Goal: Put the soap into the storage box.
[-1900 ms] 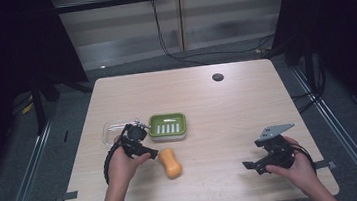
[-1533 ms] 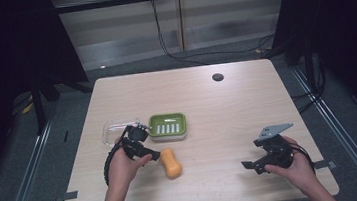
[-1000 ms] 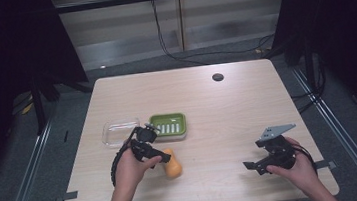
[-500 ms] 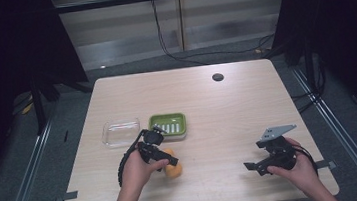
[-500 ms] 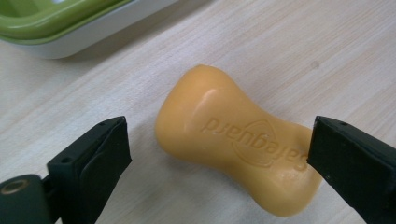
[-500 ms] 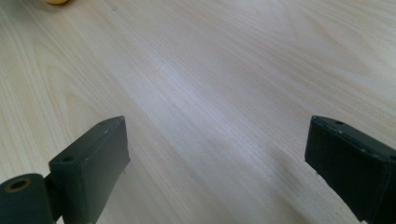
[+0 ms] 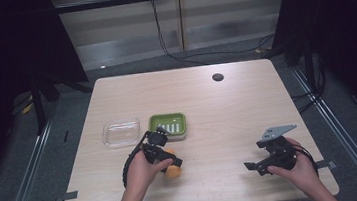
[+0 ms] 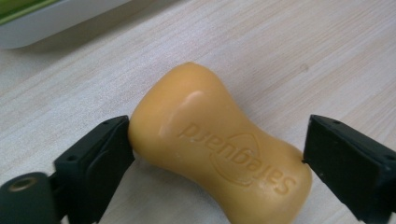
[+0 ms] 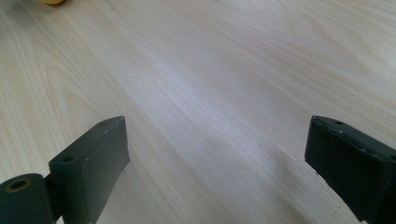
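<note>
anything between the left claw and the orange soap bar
Nothing visible. In the left gripper view the left claw stands open with the soap bar lying on the table between its jaws; one jaw looks to touch the bar already.

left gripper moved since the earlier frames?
Yes. The left gripper has shifted rightward and nearer the person, from beside the clear tray to astride the orange soap below the green dish.
</note>
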A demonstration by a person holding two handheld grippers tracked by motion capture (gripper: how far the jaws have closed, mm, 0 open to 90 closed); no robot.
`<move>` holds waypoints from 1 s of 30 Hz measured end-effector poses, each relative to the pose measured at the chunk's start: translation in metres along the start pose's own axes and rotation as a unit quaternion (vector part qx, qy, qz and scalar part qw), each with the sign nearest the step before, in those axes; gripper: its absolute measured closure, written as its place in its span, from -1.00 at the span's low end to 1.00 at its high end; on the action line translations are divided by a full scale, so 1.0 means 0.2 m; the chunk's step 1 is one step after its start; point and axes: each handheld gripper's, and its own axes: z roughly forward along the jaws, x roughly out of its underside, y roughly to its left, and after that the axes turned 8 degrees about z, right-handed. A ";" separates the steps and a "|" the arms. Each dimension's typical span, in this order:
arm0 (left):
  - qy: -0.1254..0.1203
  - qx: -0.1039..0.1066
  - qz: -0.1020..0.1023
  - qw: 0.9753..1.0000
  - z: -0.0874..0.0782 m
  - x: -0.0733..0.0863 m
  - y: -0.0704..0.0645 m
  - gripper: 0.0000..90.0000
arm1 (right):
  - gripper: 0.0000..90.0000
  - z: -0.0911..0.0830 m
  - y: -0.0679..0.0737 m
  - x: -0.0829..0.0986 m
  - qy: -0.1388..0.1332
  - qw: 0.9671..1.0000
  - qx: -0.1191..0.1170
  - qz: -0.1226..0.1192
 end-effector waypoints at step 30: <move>0.033 -0.015 0.018 0.999 0.01 -0.02 -0.02 -0.17 | -0.87 -0.01 0.00 0.00 0.002 1.000 0.003 0.004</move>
